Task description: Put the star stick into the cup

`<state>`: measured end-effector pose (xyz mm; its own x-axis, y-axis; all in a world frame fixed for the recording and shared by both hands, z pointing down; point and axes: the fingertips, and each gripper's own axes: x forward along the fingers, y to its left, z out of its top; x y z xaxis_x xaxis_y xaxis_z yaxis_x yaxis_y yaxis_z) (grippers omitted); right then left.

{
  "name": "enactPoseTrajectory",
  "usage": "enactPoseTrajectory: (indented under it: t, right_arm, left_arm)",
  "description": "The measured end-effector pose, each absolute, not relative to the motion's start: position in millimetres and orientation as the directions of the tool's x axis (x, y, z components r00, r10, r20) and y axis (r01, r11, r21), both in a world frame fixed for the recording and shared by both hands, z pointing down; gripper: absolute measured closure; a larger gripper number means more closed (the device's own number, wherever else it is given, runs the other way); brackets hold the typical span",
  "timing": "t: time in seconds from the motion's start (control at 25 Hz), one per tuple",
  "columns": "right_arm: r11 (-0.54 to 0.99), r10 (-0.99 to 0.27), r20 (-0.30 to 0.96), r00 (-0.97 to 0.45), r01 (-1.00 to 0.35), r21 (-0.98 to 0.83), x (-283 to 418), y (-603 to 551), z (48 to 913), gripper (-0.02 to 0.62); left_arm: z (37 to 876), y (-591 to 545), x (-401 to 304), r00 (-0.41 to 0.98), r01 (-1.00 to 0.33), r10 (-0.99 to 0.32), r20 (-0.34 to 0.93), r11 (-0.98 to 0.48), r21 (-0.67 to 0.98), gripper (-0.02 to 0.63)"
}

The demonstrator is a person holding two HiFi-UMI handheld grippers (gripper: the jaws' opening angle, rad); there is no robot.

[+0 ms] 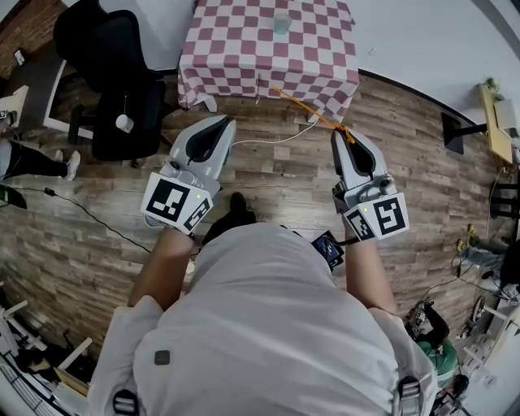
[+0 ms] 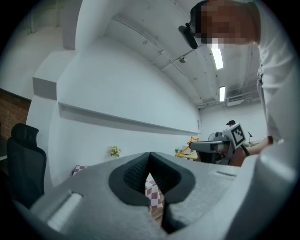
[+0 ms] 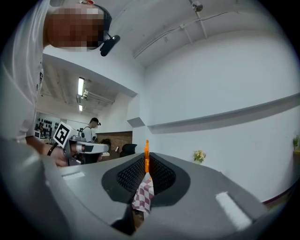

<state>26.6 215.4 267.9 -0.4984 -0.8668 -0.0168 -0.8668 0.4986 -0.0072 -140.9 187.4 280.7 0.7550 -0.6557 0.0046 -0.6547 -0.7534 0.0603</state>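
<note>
My right gripper [image 1: 344, 135] is shut on the orange star stick [image 1: 309, 110], which slants forward and left toward the checked table [image 1: 236, 49]. The thin orange shaft [image 3: 146, 157] stands upright between the shut jaws in the right gripper view. In the left gripper view the star [image 2: 192, 140] shows just beyond the right gripper [image 2: 211, 146]. A clear cup [image 1: 281, 23] stands at the far middle of the table. My left gripper [image 1: 219, 123] is shut and holds nothing; it hangs over the wooden floor, level with the right one.
A black office chair [image 1: 122, 73] stands left of the table. A white cable [image 1: 268, 140] and a black cable [image 1: 89, 213] lie on the wooden floor. Shelving and clutter [image 1: 487, 268] line the right side; a person's legs [image 1: 32, 158] show at far left.
</note>
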Motion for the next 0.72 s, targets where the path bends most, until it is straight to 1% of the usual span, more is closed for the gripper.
enactPoseTrajectory:
  t: [0.4,0.72]
  right_arm:
    - [0.456,-0.890,0.018,-0.456,-0.890,-0.002,-19,164,268,0.568]
    - [0.426,-0.904,0.015,-0.427,-0.903,-0.054,-1,130,279,0.568]
  left_arm:
    - [282,127,-189,0.790,-0.612,-0.613,0.010,-0.787,0.083,0.604]
    - [289,98,-176,0.824,-0.566,-0.566,0.033,-0.819,0.088,0.604]
